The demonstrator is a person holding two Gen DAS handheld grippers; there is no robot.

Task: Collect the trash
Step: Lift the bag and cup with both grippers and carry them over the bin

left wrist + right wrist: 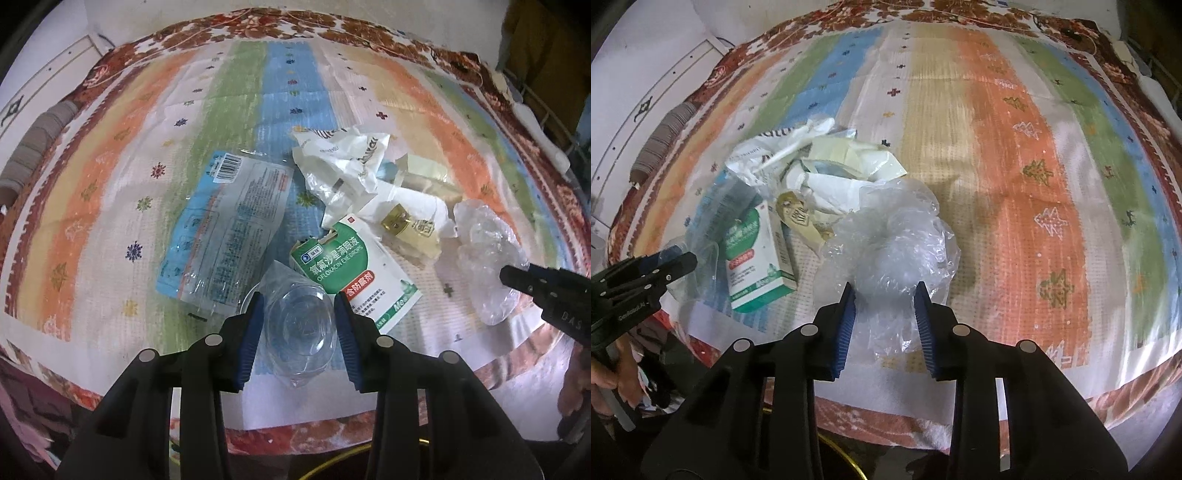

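Observation:
In the left wrist view my left gripper [299, 317] is shut on a crumpled clear plastic cup [301, 332], both blue pads against its sides. My right gripper [884, 299] is shut on a crumpled clear plastic bag [894, 243], which bulges out ahead of the pads. A green and white eye-drop box [354, 273] lies just ahead of the cup. Beyond it are a crumpled white bag [343, 166], a cream wrapper with a gold label [399, 221] and a flat blue and clear package [225, 221]. The right gripper's tip [511, 277] shows at the clear bag [487, 251].
Everything lies on a striped cloth [1015, 166] over a table with a red floral border [886, 417]; the near edge is just below the grippers. In the right wrist view the left gripper [679, 262] and a hand [613, 369] are at the left edge, beside the eye-drop box [753, 258].

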